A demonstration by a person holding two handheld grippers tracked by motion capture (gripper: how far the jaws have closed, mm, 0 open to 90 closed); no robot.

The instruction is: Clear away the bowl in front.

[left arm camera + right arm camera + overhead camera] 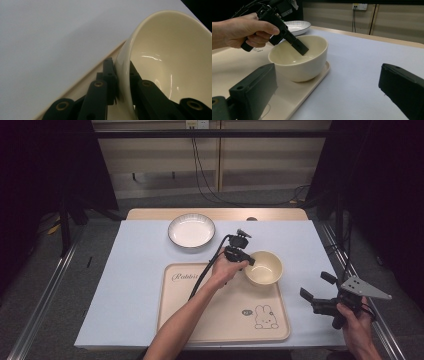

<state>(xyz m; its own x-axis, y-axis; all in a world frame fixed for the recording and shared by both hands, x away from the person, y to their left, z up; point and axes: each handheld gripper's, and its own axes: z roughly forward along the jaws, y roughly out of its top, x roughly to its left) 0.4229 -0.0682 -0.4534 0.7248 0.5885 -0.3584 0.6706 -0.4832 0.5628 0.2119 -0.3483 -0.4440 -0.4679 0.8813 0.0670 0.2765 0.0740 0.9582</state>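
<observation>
The cream bowl (264,268) sits at the far right corner of the beige tray (200,320), which lies along the near edge of the tabletop (135,265). The left gripper (246,260) is clamped on the bowl's left rim, one jaw inside the wall and one outside. The right gripper (315,286) hovers near the tabletop's right edge, its jaws wide apart and holding nothing. A white plate (191,230) rests near the far edge, well apart from the tray
</observation>
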